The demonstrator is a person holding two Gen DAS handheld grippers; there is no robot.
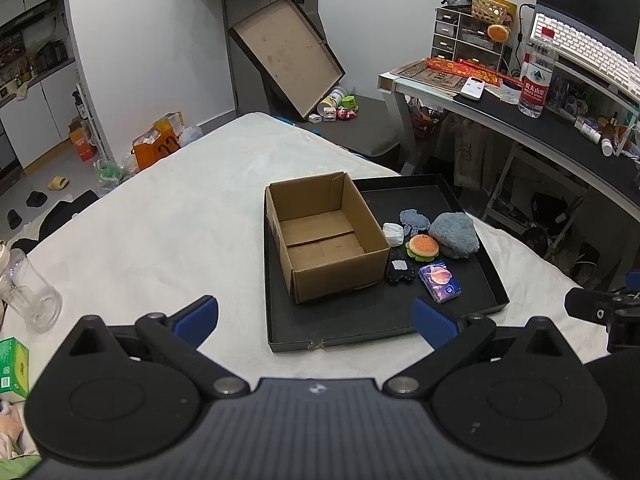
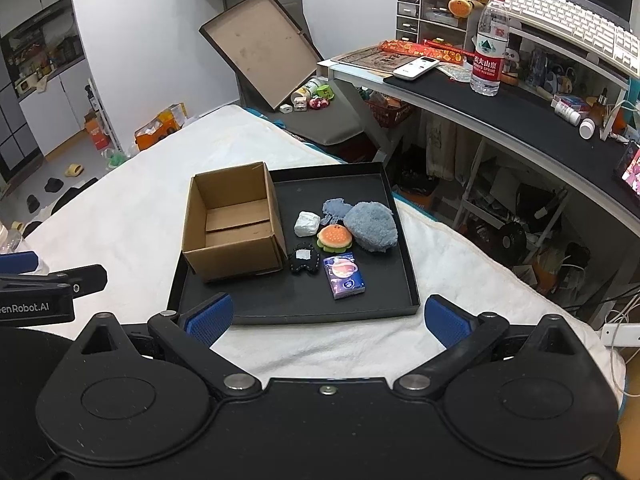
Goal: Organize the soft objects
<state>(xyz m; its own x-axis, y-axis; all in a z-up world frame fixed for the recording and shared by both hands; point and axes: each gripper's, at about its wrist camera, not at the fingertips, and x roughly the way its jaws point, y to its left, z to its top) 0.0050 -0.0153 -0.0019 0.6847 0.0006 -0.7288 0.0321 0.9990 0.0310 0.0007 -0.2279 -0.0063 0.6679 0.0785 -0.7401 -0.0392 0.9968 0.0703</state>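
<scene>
Nothing is packed yet: the cardboard box [image 2: 234,222] sits empty, six soft items wait beside it on the black tray [image 2: 406,264], and both the left gripper [image 1: 316,320] and right gripper [image 2: 328,316] hang with jaws apart, holding nothing.

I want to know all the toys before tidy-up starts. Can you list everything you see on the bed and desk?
cardboard box: one, brown, empty, left part of tray
tray: one, black, on white bed
large fluffy pad: one, blue-grey, right in tray
small fluffy piece: one, blue-grey, behind burger
burger toy: one, orange and green, middle of tray
white lump: one, beside box
dark plush: one, black, near box corner
tissue pack: one, purple-blue, front of tray
water bottle: one, clear, desk
glass mug: one, clear, bed's left
left gripper: open
right gripper: open
</scene>
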